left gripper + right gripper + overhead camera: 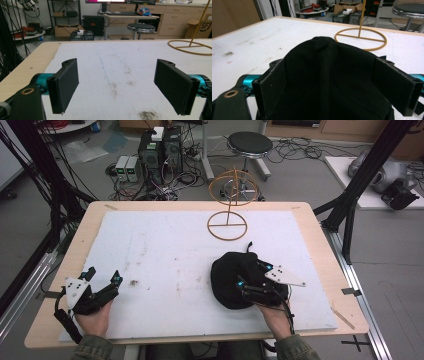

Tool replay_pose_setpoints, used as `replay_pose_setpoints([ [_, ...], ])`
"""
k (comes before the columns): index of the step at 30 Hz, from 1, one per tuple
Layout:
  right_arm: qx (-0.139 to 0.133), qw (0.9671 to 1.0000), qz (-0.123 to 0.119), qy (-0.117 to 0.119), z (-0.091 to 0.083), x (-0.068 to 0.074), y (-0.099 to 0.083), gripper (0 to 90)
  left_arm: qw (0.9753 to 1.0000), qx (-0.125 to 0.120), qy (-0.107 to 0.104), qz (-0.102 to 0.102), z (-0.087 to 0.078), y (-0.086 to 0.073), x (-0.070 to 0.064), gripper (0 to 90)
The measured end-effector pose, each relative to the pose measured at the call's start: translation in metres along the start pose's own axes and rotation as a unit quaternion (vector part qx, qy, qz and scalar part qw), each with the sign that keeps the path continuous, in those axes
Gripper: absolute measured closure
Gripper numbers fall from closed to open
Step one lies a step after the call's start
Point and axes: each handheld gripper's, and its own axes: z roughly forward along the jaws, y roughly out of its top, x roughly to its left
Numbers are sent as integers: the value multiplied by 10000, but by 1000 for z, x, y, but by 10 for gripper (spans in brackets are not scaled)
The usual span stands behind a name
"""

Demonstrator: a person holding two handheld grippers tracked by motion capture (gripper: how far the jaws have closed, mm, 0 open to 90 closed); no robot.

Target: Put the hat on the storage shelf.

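Note:
A black knitted hat (pixel 231 270) lies on the white board (pixel 160 245) at the front right. My right gripper (pixel 255 276) is open, its jaws standing wide on either side of the hat's near part. In the right gripper view the hat (pixel 324 50) bulges up between the two pads (pixel 273 87) and hides the gap between them. My left gripper (pixel 104 275) hovers open near the front left corner of the board. In the left gripper view the left gripper (pixel 117 75) has bare stained board between its jaws. A yellow wire stand (pixel 229 210) rises at the back middle.
The stand's ring base (pixel 360 38) lies just beyond the hat and shows as a ring (pixel 190 46) at the right of the left gripper view. The wooden table (pixel 320 250) frames the board. Past the far edge are a stool (pixel 249 142), computers and cables on the floor.

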Motion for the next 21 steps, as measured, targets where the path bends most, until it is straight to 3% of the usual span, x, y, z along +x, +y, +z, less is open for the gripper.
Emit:
replay_pose_setpoints([
  [10, 378, 9991, -133, -110, 9, 6, -6, 129, 10000, 9, 1, 11, 0, 0, 0, 200],
  [13, 345, 9994, -55, -78, 10, 11, -8, 208, 10000, 21, -9, -7, 0, 0, 0, 201],
  [17, 312, 9991, -167, -223, 9, 14, -7, 294, 10000, 67, -33, -42, 0, 1, 1, 204],
  [19, 351, 9984, -300, -341, 8, 16, -8, 417, 10000, 67, -31, -55, 0, 1, 1, 204],
  [20, 408, 9984, -244, -322, 8, 17, -8, 462, 10000, 65, -29, -60, 0, 1, 1, 204],
  [21, 408, 9984, -244, -322, 8, 17, -8, 462, 10000, 74, -35, -51, 0, 1, 1, 204],
])
